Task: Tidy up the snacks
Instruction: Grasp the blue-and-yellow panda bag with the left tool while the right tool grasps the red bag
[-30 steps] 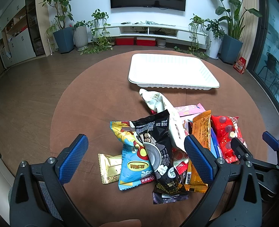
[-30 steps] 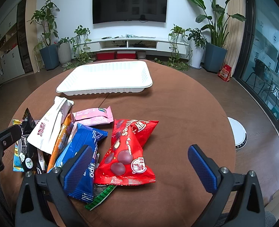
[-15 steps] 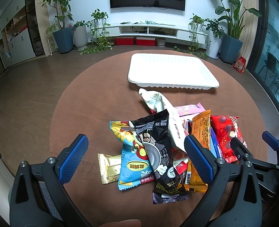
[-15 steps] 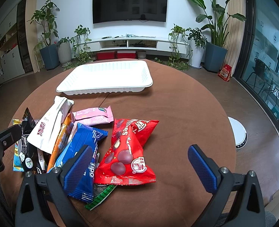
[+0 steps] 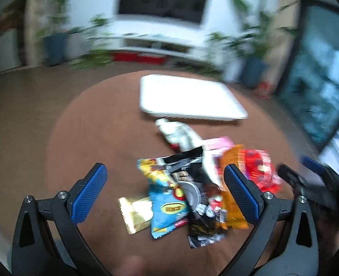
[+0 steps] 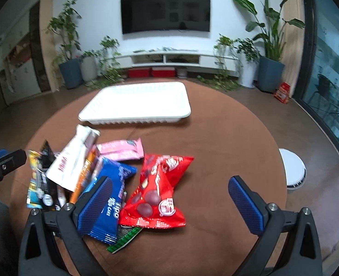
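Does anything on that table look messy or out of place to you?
Yes: the snack packets lie in a jumbled, overlapping heap on the round table, some askew on top of others, while the white tray behind them holds nothing. Nothing looks torn or spilled.

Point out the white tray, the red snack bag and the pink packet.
white tray (image 6: 132,120), right wrist view, ribbed front wall.
red snack bag (image 6: 155,191), right wrist view, middle of its face.
pink packet (image 6: 121,152), right wrist view, its centre.
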### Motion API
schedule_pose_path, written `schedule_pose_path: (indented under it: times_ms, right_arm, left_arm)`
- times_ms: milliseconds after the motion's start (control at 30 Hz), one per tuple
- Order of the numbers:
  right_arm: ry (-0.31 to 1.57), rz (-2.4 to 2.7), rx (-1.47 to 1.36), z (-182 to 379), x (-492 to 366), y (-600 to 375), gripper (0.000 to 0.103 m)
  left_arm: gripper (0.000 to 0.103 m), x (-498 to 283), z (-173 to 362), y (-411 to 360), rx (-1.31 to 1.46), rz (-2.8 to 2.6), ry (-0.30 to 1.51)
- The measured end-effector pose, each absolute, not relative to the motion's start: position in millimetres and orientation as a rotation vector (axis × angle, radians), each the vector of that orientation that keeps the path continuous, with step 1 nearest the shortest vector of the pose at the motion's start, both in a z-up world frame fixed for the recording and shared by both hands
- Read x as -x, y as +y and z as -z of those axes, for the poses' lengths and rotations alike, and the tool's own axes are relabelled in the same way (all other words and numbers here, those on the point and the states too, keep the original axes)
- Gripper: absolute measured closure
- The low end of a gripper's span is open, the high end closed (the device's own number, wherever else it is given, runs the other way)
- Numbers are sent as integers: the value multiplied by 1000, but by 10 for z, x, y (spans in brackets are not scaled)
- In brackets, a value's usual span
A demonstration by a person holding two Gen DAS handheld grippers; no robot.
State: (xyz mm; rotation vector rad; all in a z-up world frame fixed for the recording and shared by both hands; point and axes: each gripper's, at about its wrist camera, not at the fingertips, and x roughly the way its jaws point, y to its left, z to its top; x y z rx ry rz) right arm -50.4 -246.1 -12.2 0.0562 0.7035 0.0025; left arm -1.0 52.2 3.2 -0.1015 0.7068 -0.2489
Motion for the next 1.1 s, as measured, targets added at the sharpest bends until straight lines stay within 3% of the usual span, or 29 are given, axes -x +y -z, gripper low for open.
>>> schedule_pose_path:
  times_ms: [133, 333, 433, 633, 700, 733, 800, 1100]
  right_arm:
    - [721, -79, -86, 17, 485, -2506, 3]
    - [796, -190, -117, -7, 430, -2463, 14]
    - [834, -238, -126, 32, 438, -2492, 25]
    - [918, -270, -242, 181, 365, -2636, 49]
    - [922, -332, -242, 182, 377, -2521, 53]
    - [912, -359, -210, 156, 395, -2430, 54]
    - [881, -393, -152, 104, 433, -2298, 54]
    - [935, -276, -261, 273, 319, -2642, 54]
  left_arm:
    - [0, 248, -68, 641, -34, 190, 576]
    - [0, -51, 50, 738, -29, 132, 838]
    - [2, -175, 124, 706, -22, 167, 904]
    - [2, -90, 154, 481, -35, 318, 813]
    - [13, -116, 215, 443, -16, 360, 820]
    - [26, -153, 260, 447, -4, 371, 843]
    - [43, -222, 331, 471, 38, 429, 885]
    - [44, -364, 482, 496, 97, 502, 979]
